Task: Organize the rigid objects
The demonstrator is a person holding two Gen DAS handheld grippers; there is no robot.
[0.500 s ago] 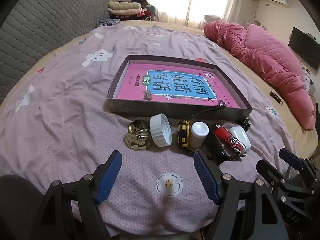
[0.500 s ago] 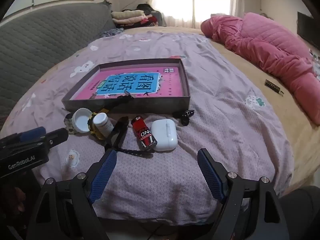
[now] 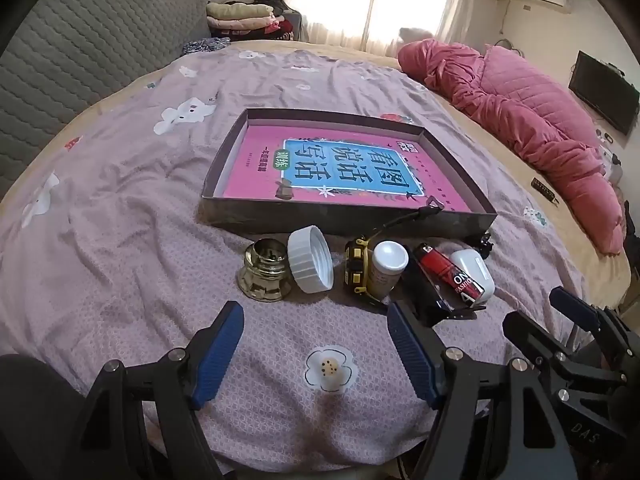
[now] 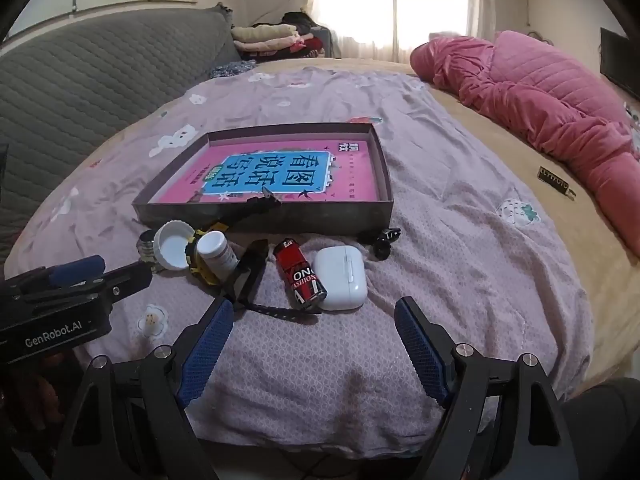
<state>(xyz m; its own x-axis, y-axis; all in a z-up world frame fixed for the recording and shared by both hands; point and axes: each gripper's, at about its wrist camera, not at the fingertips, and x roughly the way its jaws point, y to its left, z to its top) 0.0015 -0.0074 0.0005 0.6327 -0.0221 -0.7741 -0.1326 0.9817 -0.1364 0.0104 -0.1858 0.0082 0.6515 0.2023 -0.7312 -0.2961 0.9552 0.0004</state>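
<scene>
**Both grippers spread wide over the bedspread, nothing between the pads**

Both tongs hang empty: the left gripper and the right gripper have their blue pads fully spread above the lilac bedspread, touching none of the objects.

At twelve o'clock from the left gripper lies the shallow dark box, open-topped, with a pink and blue book flat inside it. A pink quilt is heaped at two o'clock, well apart.

Just below the box's near wall the small things sit in a row — from ten o'clock to two o'clock of the left gripper: a brass-coloured holder, a white ribbed cap leaning on it, a yellow-and-black object whose kind I cannot make out, a white-lidded bottle, a black folded piece, a red can lying on its side, and a white earbud case touching the can. A small black clip lies at one o'clock of the right gripper — beside the box's corner.
</scene>
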